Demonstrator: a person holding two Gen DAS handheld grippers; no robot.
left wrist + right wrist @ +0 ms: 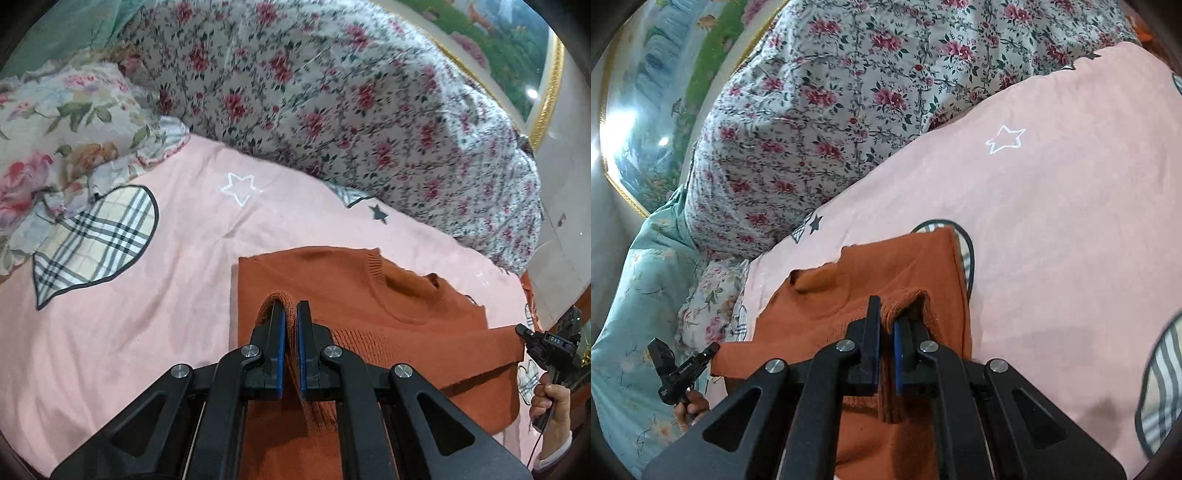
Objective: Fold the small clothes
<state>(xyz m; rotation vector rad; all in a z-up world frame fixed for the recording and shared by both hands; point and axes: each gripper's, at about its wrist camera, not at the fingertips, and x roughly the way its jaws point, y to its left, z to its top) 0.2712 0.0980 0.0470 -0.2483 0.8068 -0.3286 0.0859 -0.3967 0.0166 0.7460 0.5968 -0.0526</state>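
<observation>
A pink bed sheet (207, 236) covers the bed. The orange sweater (369, 295) lies on it, near us. Both tools, left tool (290, 314) and right tool (886, 314), pinch its knit edge tight. I think a fold is under way; next, lay the edge down flat.

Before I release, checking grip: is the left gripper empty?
No: the left gripper is clamped on a ribbed edge of the orange sweater.
</observation>
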